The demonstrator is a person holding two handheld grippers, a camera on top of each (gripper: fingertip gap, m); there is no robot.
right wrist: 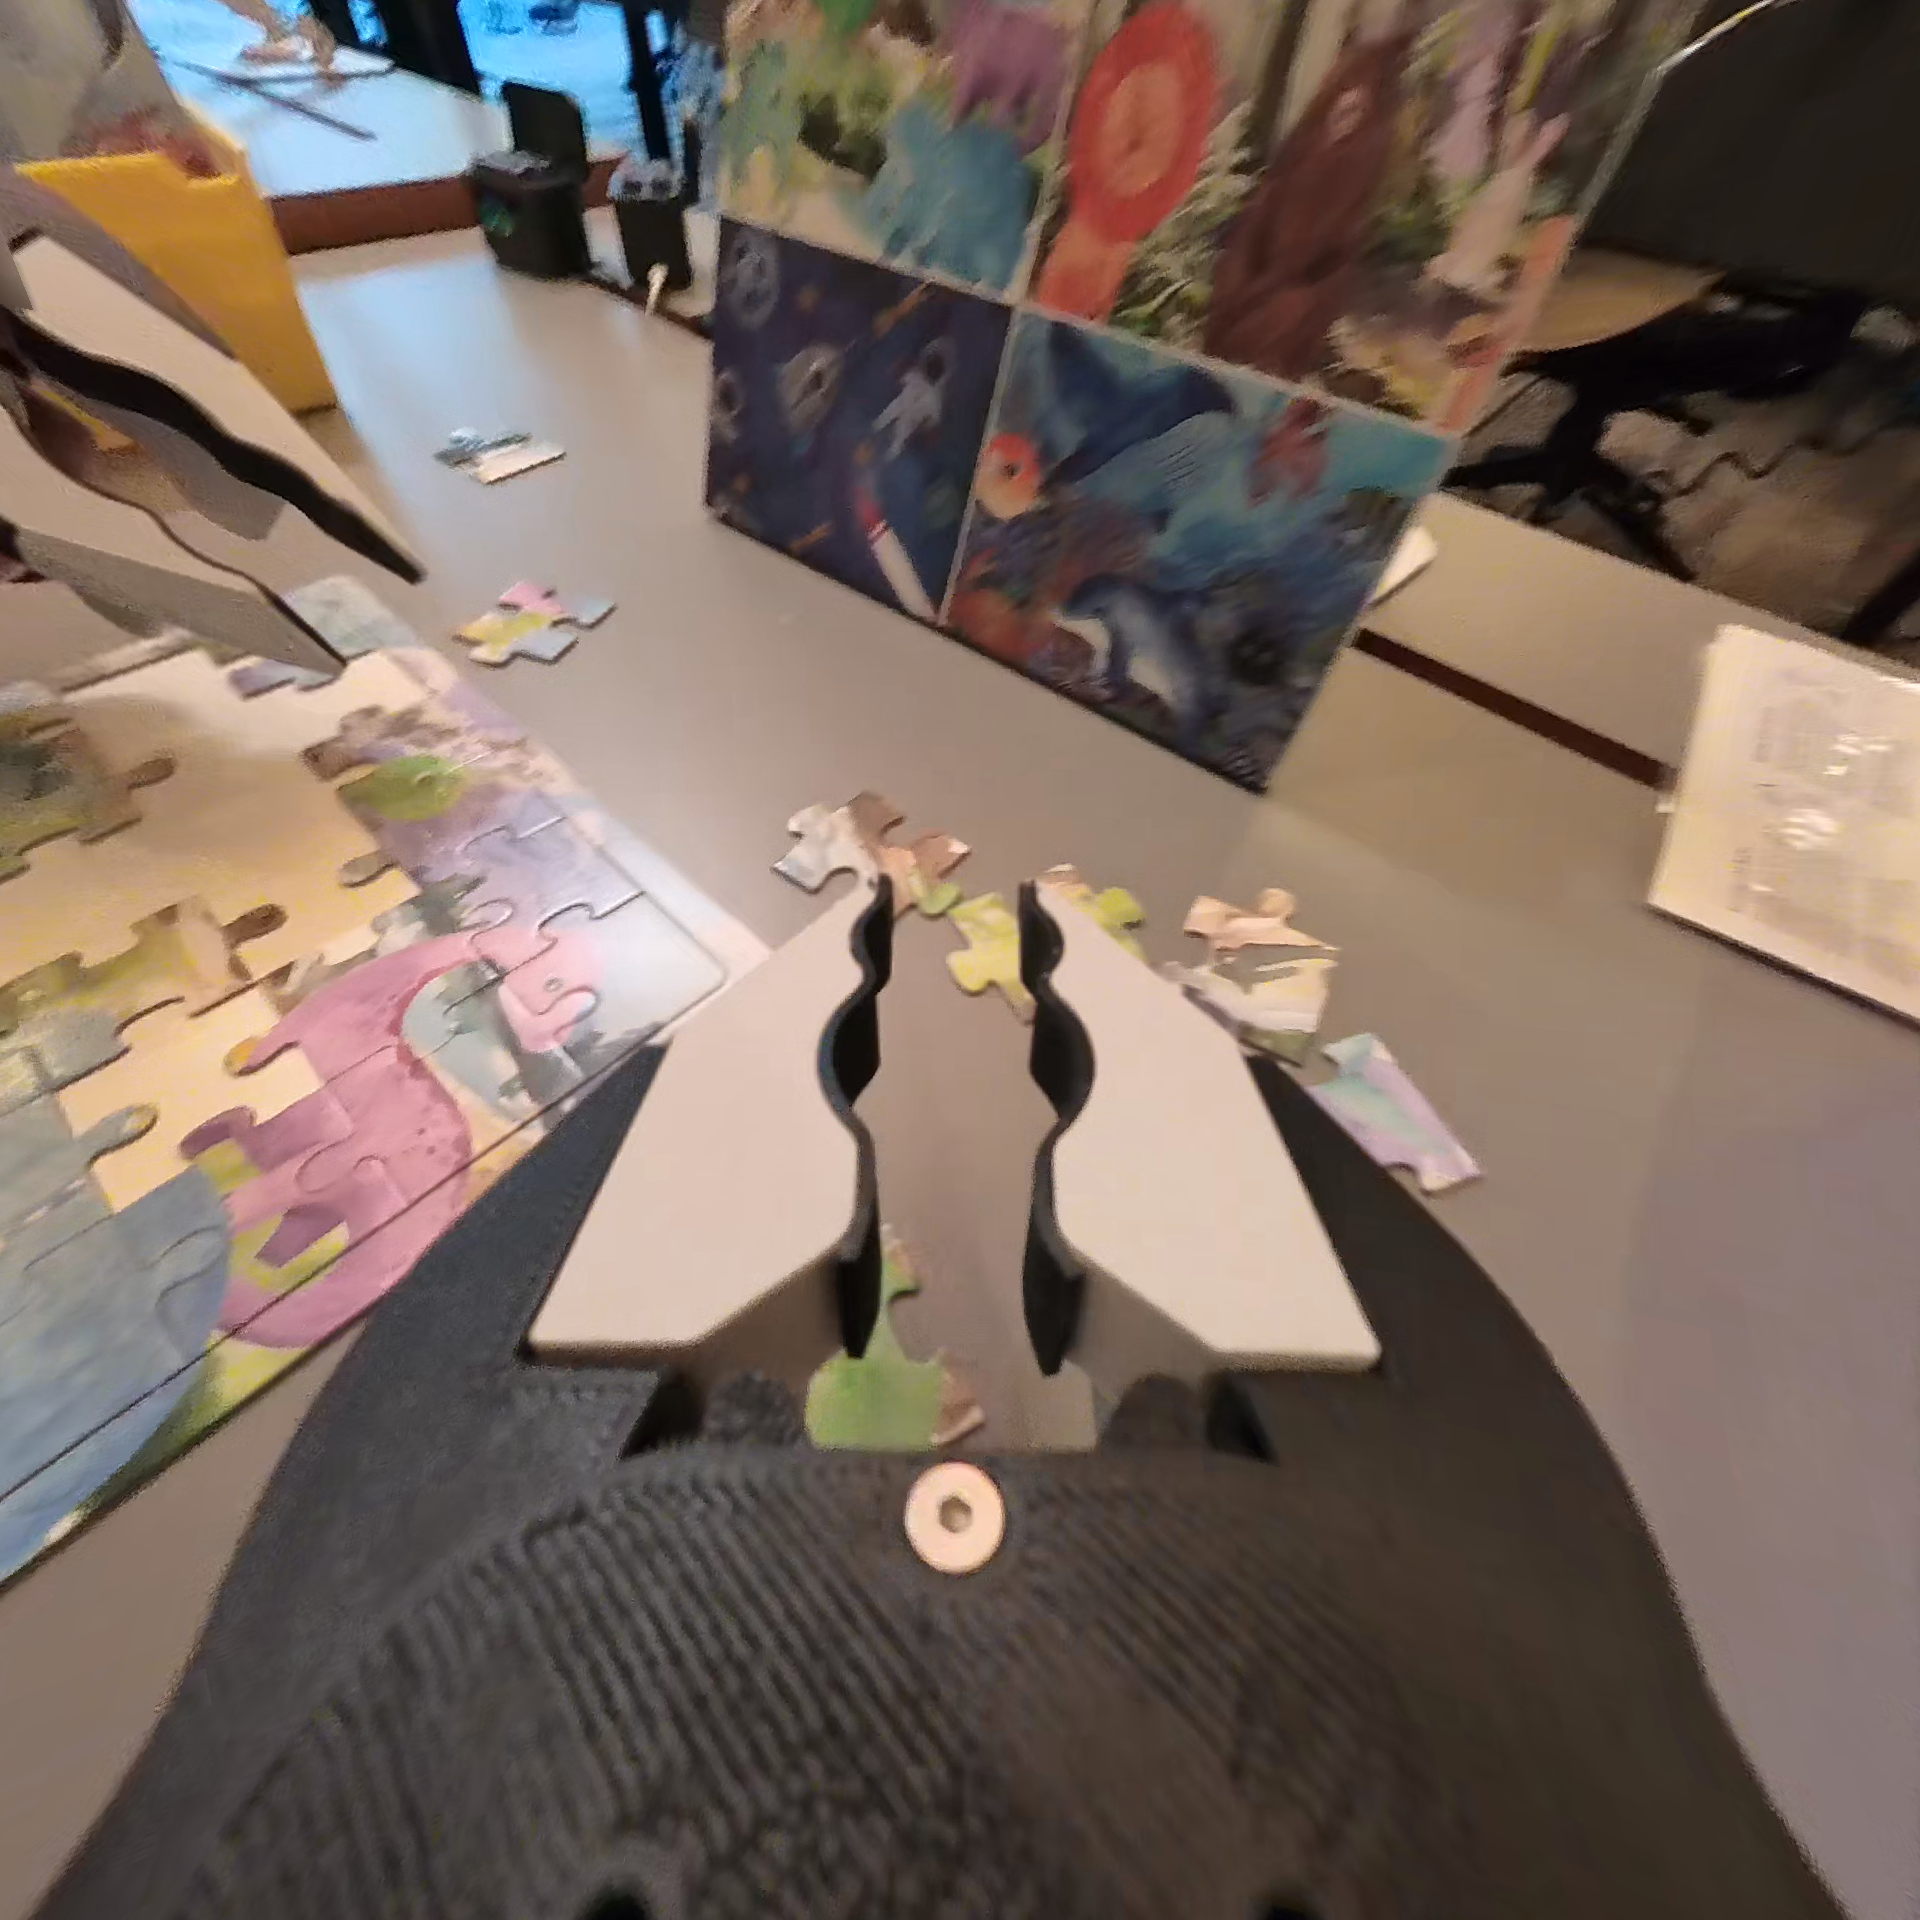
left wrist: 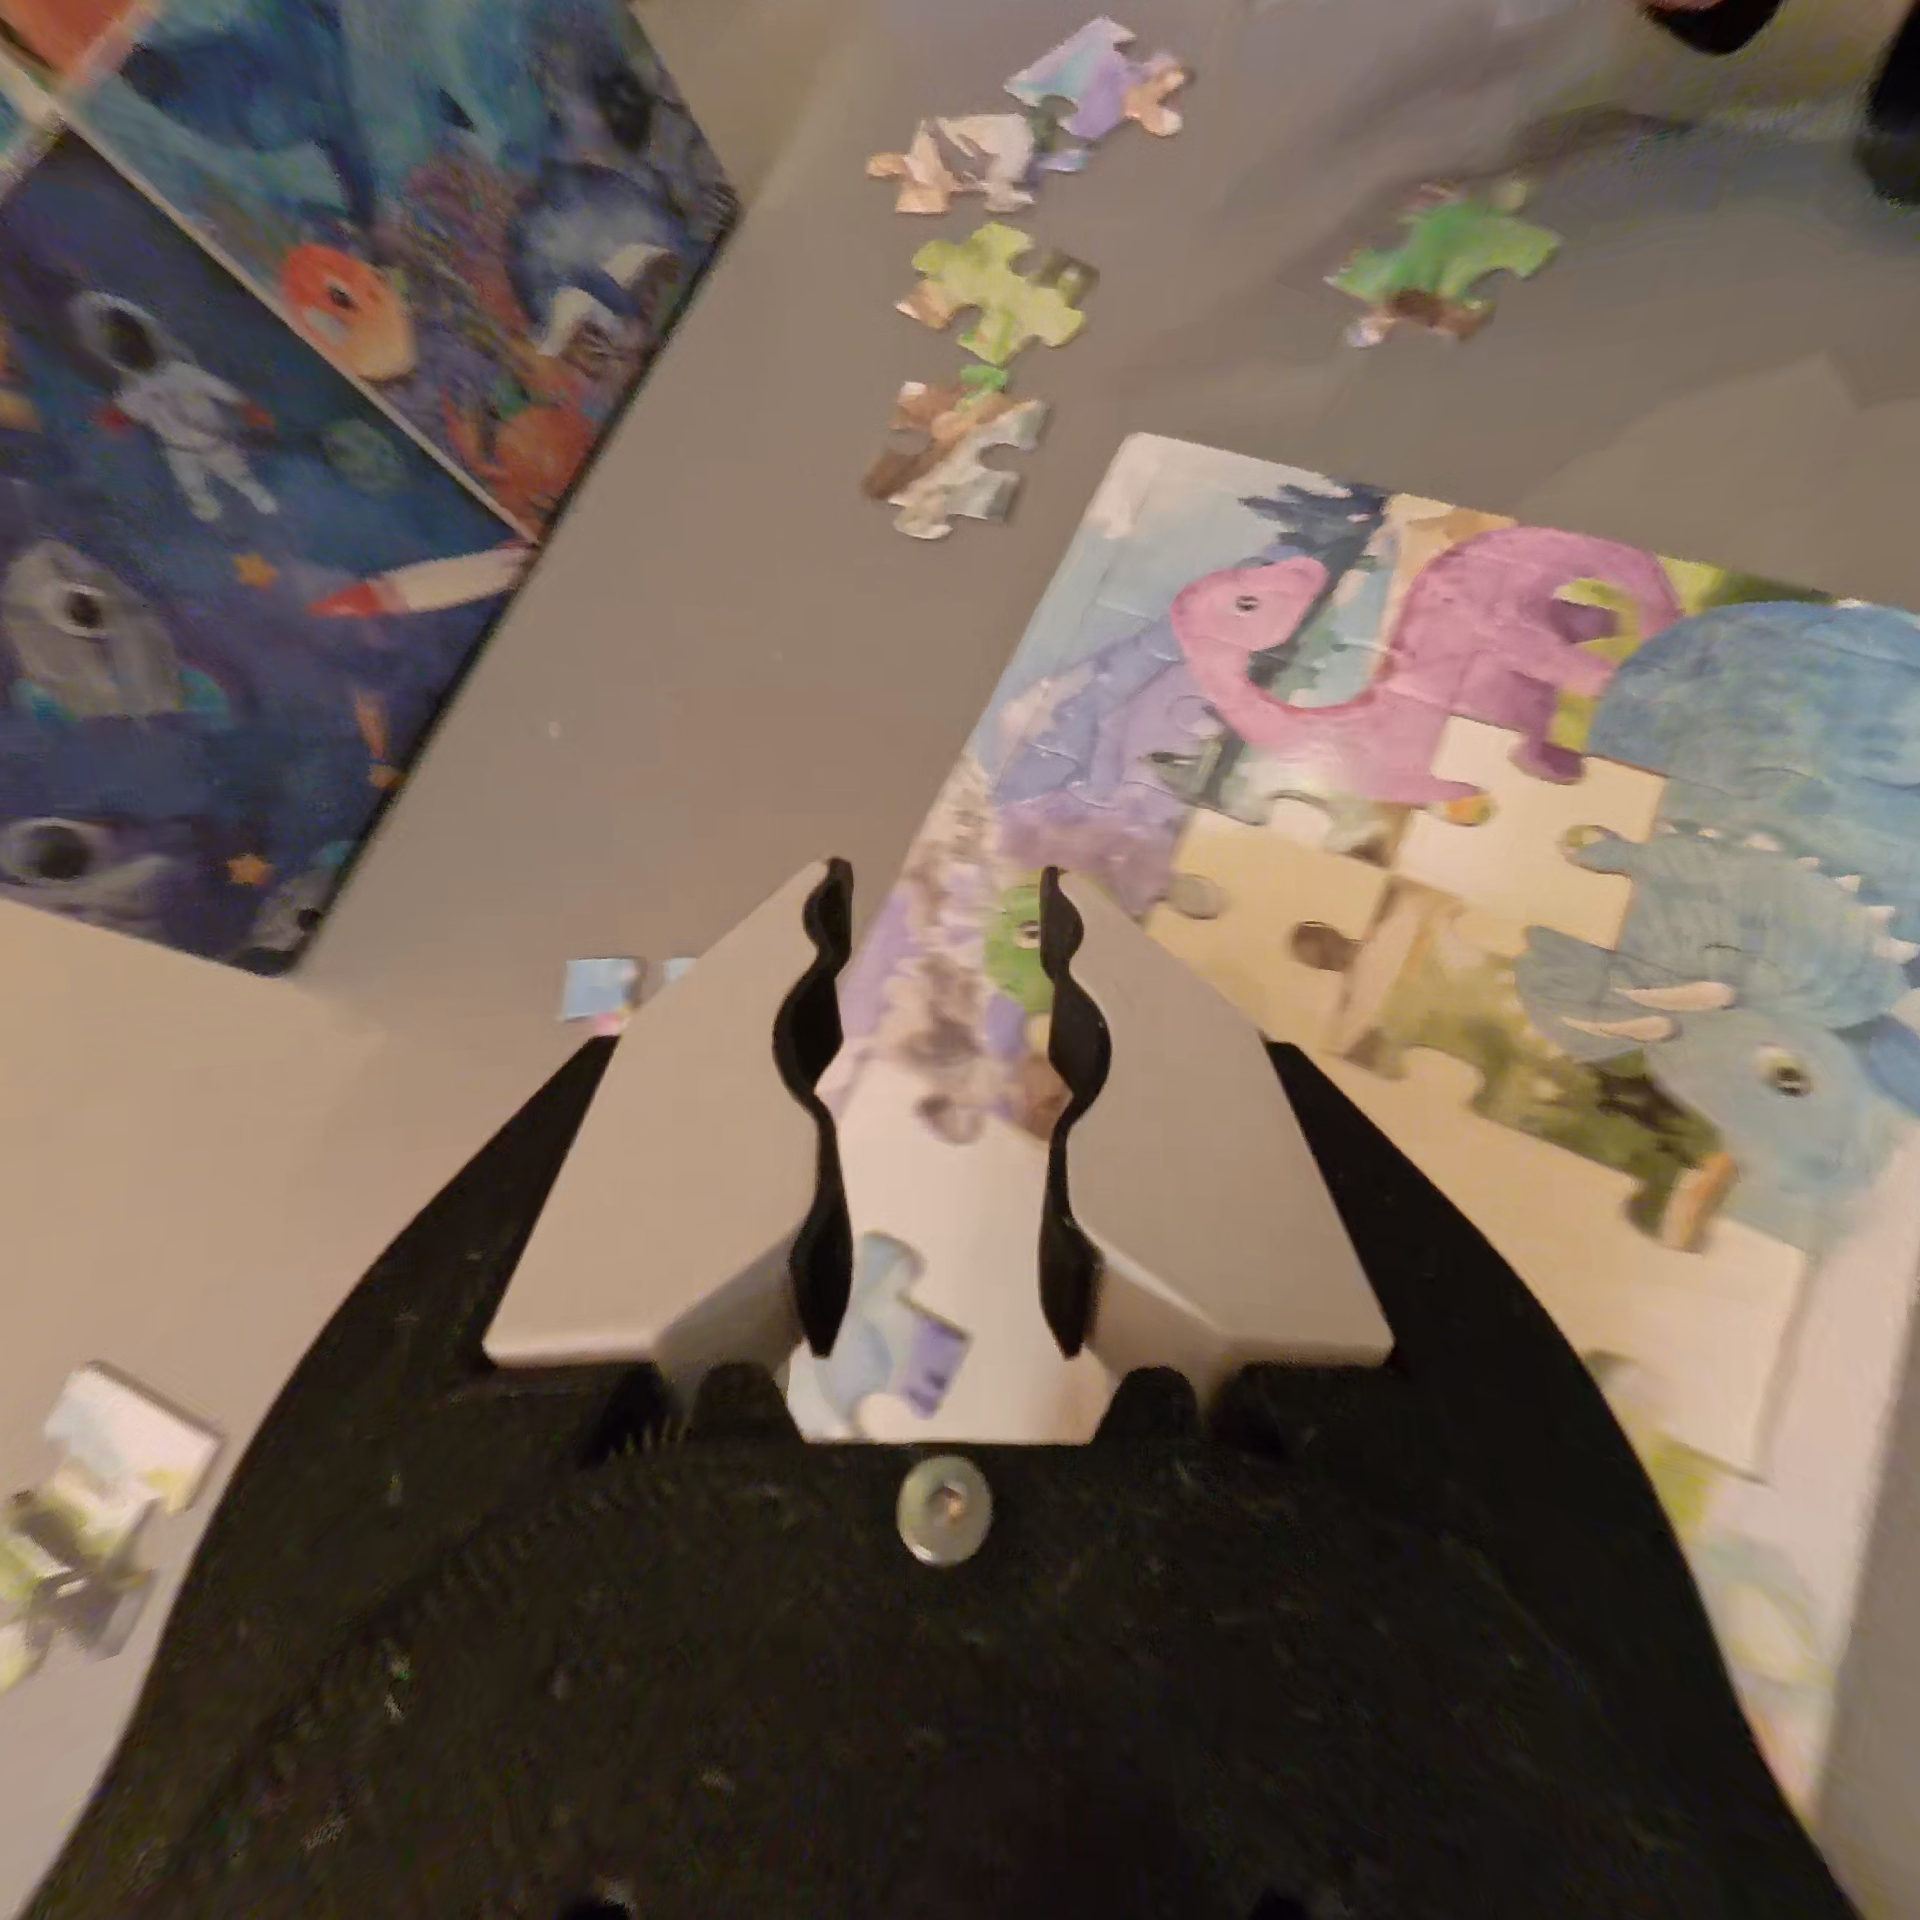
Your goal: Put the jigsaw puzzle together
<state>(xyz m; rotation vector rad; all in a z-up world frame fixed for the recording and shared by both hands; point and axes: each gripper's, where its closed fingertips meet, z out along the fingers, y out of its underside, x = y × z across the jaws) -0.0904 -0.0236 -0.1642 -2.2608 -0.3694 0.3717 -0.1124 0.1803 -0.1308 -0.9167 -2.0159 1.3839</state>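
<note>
puzzle (left wrist: 1351, 790) under parted left jaws; green piece (right wrist: 883, 1392) under right.

Bare grey table (right wrist: 790, 665) lies between the puzzle board (right wrist: 623, 935) and the upright box (right wrist: 1039, 488). Loose pieces (right wrist: 1257, 966) litter the table just ahead of the right gripper (right wrist: 956, 904) (jaws parted). Paper sheet (right wrist: 1808, 810) lies far right.

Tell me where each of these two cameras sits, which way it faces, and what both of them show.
Left wrist view: on the left gripper, angled down at the dinosaur puzzle; its open fingers show.
Right wrist view: on the right gripper, facing across the table toward the picture box; its open fingers show, the left gripper at upper left.
Shared: puzzle, box, loose pieces.
</note>
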